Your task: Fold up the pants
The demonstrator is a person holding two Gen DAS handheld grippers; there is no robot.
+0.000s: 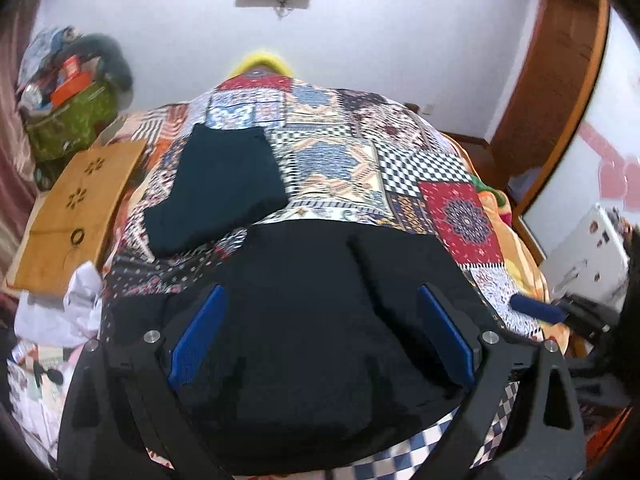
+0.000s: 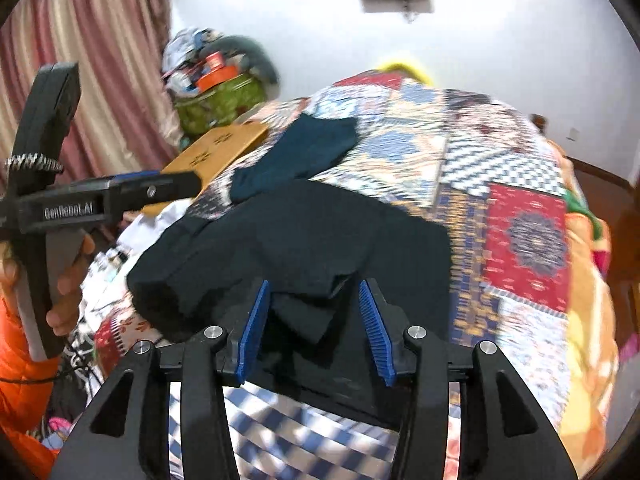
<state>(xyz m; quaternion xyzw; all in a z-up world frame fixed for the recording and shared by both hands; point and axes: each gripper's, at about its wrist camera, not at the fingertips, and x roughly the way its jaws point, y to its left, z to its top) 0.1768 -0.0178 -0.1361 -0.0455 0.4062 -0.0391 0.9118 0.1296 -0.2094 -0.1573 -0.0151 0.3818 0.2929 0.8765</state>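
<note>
Black pants (image 1: 320,320) lie spread on the patchwork bedspread (image 1: 360,160), with a fold ridge running down the middle. My left gripper (image 1: 320,300) is wide open above the pants, its blue pads (image 1: 200,332) on either side of the cloth. In the right wrist view the same pants (image 2: 300,232) lie bunched. My right gripper (image 2: 314,292) is open, with a folded flap of the pants between its pads (image 2: 254,328); they do not clamp it. The left gripper (image 2: 172,188) shows at the left, held by a hand.
A folded dark teal garment (image 1: 220,188) lies further back on the bed, also in the right wrist view (image 2: 304,152). A wooden board (image 1: 76,208) and a green bag (image 1: 68,124) of clutter sit at the left. Pink curtains (image 2: 80,60) hang at left. A wooden door frame (image 1: 560,80) stands at right.
</note>
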